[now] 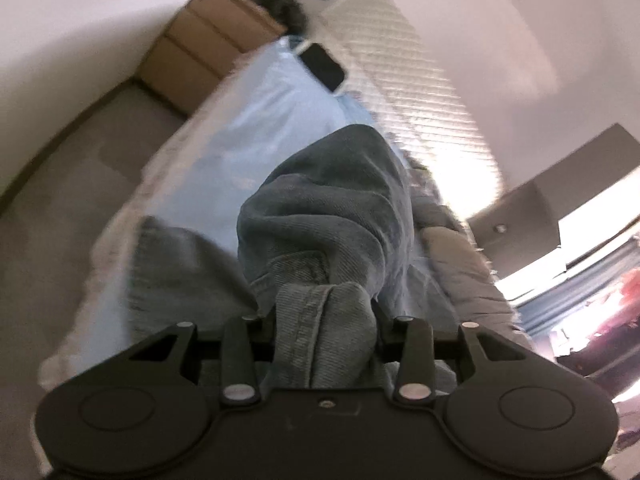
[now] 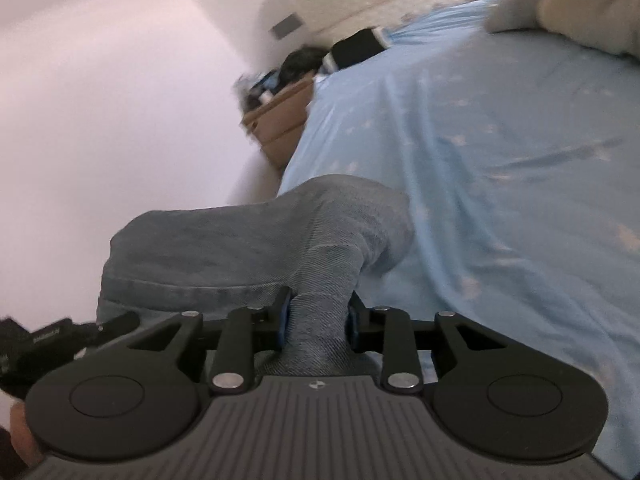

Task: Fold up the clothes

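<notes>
Both the left gripper (image 1: pixel 325 316) and right gripper (image 2: pixel 318 320) clench bunched denim of the jeans (image 1: pixel 320 208). The cloth looks heavy, limp and thick. Gripping seams or hems should hold best.

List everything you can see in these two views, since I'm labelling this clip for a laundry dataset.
jeans: one pair, blue denim, bunched on the bed, pinched by both grippers
bed sheet: one, light blue, covering the bed
drawer unit: one, light wood, beside the bed's far end
dark flat object: one, black, at the bed's far end; too blurred to identify
grey bedding: one heap, along the bed's window side
blinds: one set, white, alongside the bed
left gripper: black, shut on denim
right gripper: black, blue pads, shut on denim
</notes>
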The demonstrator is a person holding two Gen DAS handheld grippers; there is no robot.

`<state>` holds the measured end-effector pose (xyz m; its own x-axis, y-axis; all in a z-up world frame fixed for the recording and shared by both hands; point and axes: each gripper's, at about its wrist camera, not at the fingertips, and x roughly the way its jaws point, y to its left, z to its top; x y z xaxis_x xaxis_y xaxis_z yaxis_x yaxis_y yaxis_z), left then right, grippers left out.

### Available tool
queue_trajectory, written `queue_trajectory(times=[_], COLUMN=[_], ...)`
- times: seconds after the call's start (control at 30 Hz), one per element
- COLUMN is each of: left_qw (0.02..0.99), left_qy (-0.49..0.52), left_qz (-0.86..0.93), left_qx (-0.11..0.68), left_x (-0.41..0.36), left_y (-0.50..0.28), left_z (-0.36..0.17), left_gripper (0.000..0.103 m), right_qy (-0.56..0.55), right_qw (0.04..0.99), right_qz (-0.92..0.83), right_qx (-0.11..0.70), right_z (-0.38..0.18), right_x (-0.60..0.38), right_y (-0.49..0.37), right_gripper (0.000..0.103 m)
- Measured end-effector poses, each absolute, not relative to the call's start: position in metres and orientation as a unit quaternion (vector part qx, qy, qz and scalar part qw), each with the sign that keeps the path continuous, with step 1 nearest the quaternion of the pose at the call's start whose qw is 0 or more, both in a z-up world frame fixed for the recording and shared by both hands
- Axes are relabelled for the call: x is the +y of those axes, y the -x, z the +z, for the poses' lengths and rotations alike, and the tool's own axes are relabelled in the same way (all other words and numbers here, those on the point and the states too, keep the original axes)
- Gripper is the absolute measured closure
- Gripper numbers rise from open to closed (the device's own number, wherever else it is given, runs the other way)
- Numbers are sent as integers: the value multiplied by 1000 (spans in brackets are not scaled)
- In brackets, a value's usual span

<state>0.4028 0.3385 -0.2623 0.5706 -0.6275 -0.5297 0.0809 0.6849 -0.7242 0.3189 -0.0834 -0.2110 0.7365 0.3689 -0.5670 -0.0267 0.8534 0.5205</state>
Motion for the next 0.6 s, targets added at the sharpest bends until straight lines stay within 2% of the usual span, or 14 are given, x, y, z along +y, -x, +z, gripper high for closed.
queue_trajectory(times=[0.1, 0.2, 0.27, 0.3, 0.33, 0.37, 0.43, 0.5, 0.6], left_qw=[807, 805, 808, 811, 814, 815, 809, 797, 772], left_qy=[354, 363, 359, 354, 348, 344, 352, 375, 407], left_qz=[-196, -199, -198, -195, -192, -188, -186, -194, -203], left_qx=[429, 425, 423, 423, 423, 427, 432, 431, 445], left_x=[360, 368, 370, 370, 371, 372, 376, 384, 393], left_y=[-413, -415, -415, -413, -412, -412, -410, -412, -419], left_z=[-294, -304, -304, -302, -301, -301, -302, -307, -320], left_gripper=[65, 59, 46, 44, 36, 25, 18, 16, 10], right_qy=[-196, -164, -169, -182, -197, -212, -239, -258, -295], right_qw=[904, 906, 904, 901, 897, 893, 885, 881, 865], right_qz=[119, 110, 98, 97, 95, 93, 85, 71, 71], right_qx=[361, 375, 380, 381, 384, 386, 391, 391, 399], right_z=[-226, -244, -247, -248, -248, -248, -248, -248, -257], right_x=[-54, -44, -48, -52, -57, -63, -73, -85, -98], right_y=[-331, -332, -332, -333, -334, -336, -337, -336, -342], right_gripper=[66, 62, 58, 56, 54, 49, 38, 23, 16])
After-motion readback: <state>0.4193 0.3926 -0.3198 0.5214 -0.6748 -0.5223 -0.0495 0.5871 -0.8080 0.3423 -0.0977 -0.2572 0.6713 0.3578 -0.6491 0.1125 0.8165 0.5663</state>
